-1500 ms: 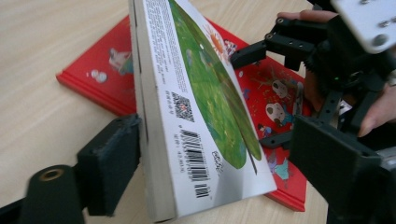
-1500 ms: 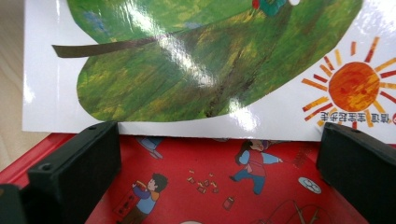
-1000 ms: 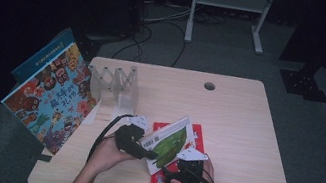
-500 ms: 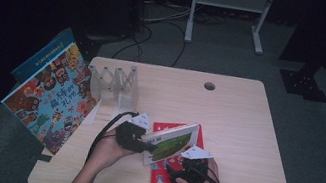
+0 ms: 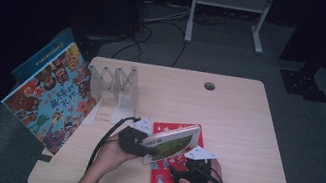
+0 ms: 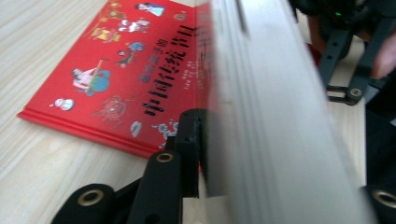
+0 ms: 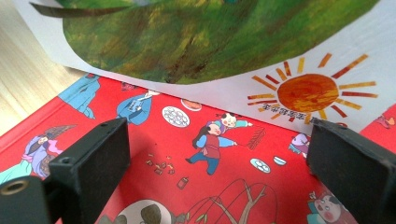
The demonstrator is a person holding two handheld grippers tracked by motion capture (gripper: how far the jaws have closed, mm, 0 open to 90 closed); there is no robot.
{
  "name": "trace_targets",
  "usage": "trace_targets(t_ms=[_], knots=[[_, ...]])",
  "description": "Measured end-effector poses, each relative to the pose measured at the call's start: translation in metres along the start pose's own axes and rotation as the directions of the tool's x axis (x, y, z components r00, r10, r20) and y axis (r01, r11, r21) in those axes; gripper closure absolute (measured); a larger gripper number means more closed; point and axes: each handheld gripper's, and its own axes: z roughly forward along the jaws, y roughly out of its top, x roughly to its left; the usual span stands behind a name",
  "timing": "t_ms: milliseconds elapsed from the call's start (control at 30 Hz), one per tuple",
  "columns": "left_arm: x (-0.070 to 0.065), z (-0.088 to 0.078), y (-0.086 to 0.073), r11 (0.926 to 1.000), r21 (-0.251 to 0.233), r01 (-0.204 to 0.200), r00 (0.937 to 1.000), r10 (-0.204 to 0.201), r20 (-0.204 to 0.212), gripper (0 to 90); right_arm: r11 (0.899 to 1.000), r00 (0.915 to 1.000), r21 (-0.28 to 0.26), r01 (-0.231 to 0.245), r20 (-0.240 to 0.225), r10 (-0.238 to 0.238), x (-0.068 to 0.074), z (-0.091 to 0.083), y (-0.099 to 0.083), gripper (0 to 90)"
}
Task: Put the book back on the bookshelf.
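Dim room, pale bench (image 5: 247,121): with left hand-held gripper (image 5: 141,144) apparently clamped on the white picture book (image 5: 169,142) tilted just above the red book (image 5: 170,181), keep right hand-held gripper (image 5: 185,172) spread wide, over the red book, ready to steady.

Light wooden table (image 5: 245,131), rounded corners, one cable hole (image 5: 209,86) near the far edge. Lying directly on it: a red picture book (image 5: 171,179) (front centre) and a clear folding rack (image 5: 114,85), far left.
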Motion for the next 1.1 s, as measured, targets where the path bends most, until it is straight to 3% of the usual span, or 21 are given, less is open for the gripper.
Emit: trace_targets(t_ms=[400,767,1100], knots=[[0.001,-0.007,0.001,0.9995,-0.029,0.012,0.9995,-0.013,-0.030,75.3,1.000,1.0000,-0.006,0.000,0.001,0.000,0.000,0.000,-0.001,5.5],[0.006,-0.043,-0.008,0.9961,-0.074,0.049,0.9972,-0.053,-0.053,75.5,1.000,1.0000,-0.007,0.003,0.001,-0.003,0.000,0.000,-0.001,5.5],[0.013,-0.078,-0.028,0.9873,-0.117,0.108,0.9907,-0.117,-0.071,75.5,1.000,1.0000,-0.007,0.003,0.001,-0.003,0.000,0.000,-0.001,5.5]])
